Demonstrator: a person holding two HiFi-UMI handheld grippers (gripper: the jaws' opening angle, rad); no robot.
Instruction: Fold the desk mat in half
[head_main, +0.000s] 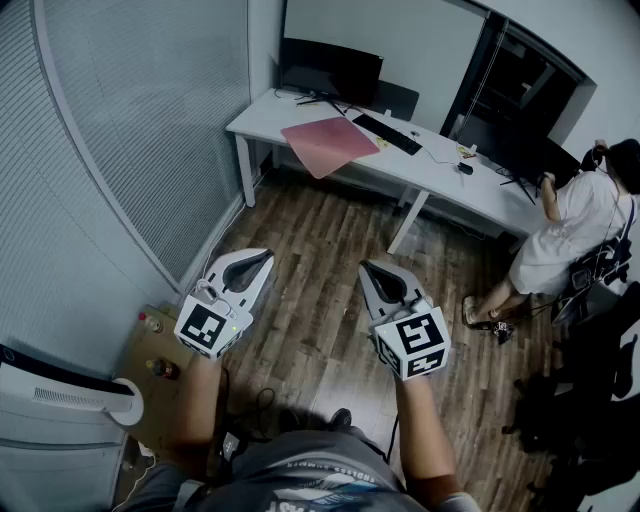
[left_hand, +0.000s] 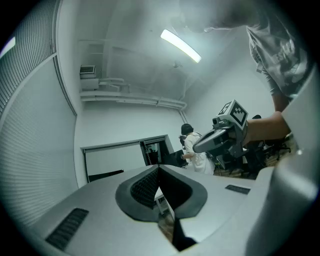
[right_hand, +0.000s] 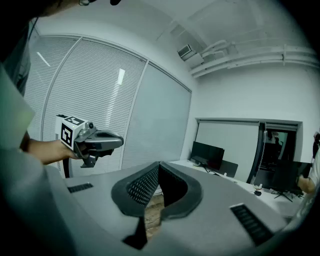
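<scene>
- Both forearms are stretched out ahead of me. The left gripper (head_main: 258, 260) and the right gripper (head_main: 372, 270) are side by side, apart, over the wood floor (head_main: 320, 330).
- Left gripper points roughly level, right one tips slightly downward. Each marker cube sits at the rear end, just ahead of my hand.
- Left gripper view: jaws are together, pads meeting, nothing between them. The right gripper (left_hand: 200, 145) shows at the right of that view.
- Right gripper view: same, jaws closed tip to tip and empty. The left gripper (right_hand: 117, 141) shows at the left, in front of the blinds (right_hand: 100, 100).
- Count: two grippers, one desk mat (head_main: 330, 143), one white desk (head_main: 440, 175), two monitors, namely one behind the mat (head_main: 330, 68) and one further right (head_main: 520, 150), and one keyboard (head_main: 387, 133).
- One other person (head_main: 565, 230) stands at the right end of the desk.
- Two small bottles (head_main: 152, 322) stand on cardboard on the floor to my left, beside a white appliance (head_main: 60, 400).
- The mat is pink and lies flat and unfolded on the left part of the desk. Its near corner reaches over the front edge.
- The mat is well apart from both grippers, straight ahead and across the open floor. Neither gripper touches it.
</scene>
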